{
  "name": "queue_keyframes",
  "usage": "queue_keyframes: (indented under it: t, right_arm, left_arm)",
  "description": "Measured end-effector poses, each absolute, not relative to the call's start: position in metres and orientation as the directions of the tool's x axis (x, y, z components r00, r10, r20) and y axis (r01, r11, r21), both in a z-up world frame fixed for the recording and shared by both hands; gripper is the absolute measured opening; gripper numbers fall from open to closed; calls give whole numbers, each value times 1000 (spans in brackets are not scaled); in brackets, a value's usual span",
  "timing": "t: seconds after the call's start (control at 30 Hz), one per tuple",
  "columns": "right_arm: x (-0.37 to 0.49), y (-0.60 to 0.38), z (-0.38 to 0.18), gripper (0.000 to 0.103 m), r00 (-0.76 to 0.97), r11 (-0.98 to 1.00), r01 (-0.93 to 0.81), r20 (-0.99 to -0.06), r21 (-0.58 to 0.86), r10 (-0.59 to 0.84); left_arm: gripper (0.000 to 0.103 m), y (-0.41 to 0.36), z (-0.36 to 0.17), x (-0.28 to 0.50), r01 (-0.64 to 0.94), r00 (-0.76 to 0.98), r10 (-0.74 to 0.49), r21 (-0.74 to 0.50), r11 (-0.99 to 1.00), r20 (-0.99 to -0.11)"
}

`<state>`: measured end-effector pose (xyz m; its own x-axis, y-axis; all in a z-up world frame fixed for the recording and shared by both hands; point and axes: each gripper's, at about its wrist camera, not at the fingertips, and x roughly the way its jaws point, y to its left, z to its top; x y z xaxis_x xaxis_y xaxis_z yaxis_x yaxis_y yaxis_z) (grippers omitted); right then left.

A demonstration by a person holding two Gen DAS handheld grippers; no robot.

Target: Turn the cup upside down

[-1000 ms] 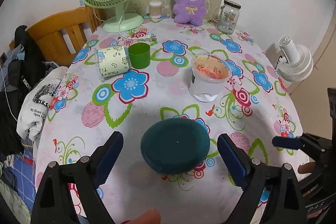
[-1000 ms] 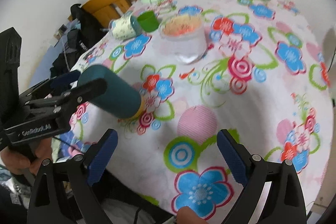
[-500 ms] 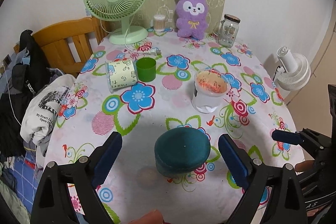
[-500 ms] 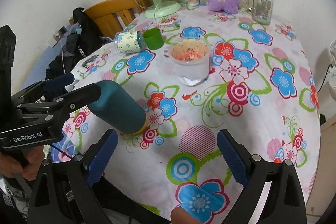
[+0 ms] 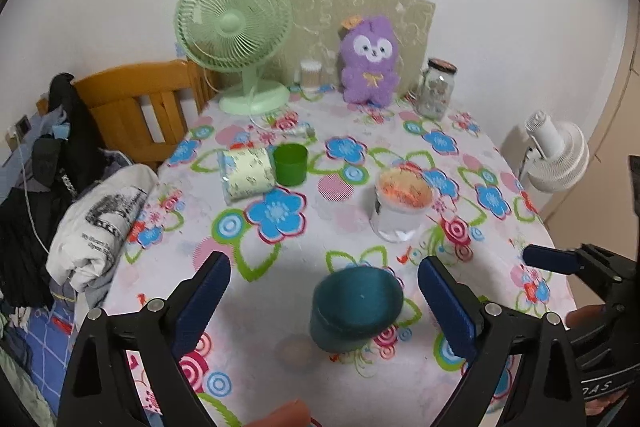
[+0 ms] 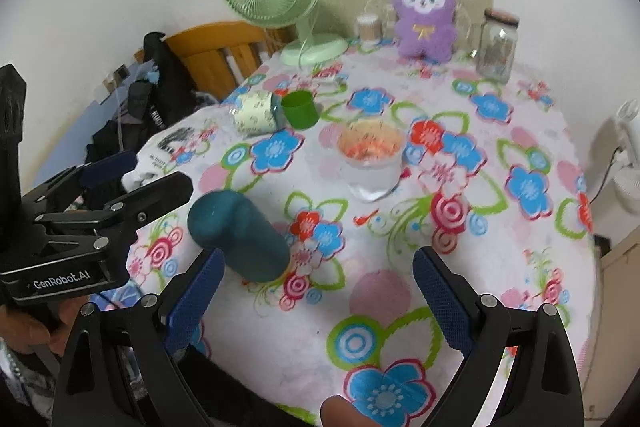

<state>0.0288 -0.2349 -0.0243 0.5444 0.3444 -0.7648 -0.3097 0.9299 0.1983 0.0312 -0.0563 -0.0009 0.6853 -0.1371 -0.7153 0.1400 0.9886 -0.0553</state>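
Note:
A dark teal cup (image 5: 356,309) stands upside down on the floral tablecloth, its flat bottom facing up. It also shows in the right wrist view (image 6: 240,235), near the table's left front edge. My left gripper (image 5: 324,303) is open, its blue pads (image 5: 202,297) apart on either side of the cup and not touching it. My right gripper (image 6: 316,291) is open and empty, to the right of the cup. The left gripper's body (image 6: 100,211) shows at the left of the right wrist view.
A clear tub with orange contents (image 5: 402,203) stands mid-table. A small green cup (image 5: 290,163) and a lying patterned mug (image 5: 248,175) sit beyond. A green fan (image 5: 236,35), purple plush (image 5: 370,61) and glass jar (image 5: 436,93) line the back. A chair with clothes (image 5: 100,187) stands at left.
Both grippers have pulled back and up from the table. The left gripper's pads have come away from the teal cup, which stays standing upside down.

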Motion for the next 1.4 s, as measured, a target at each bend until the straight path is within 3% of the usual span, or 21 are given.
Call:
queue_keyframes:
  t: [0.73,1.4]
  right_arm:
    - [7,-229,42,97,778,962,-245,-567,122,270]
    - [-3,-222,49,97,783,957,-264,-554,118,284]
  left_arm:
    - [103,-29,48,6,78,857,-110,-84,993,-504]
    - [103,-34,50,0,91,844,-115,-71,993,-523]
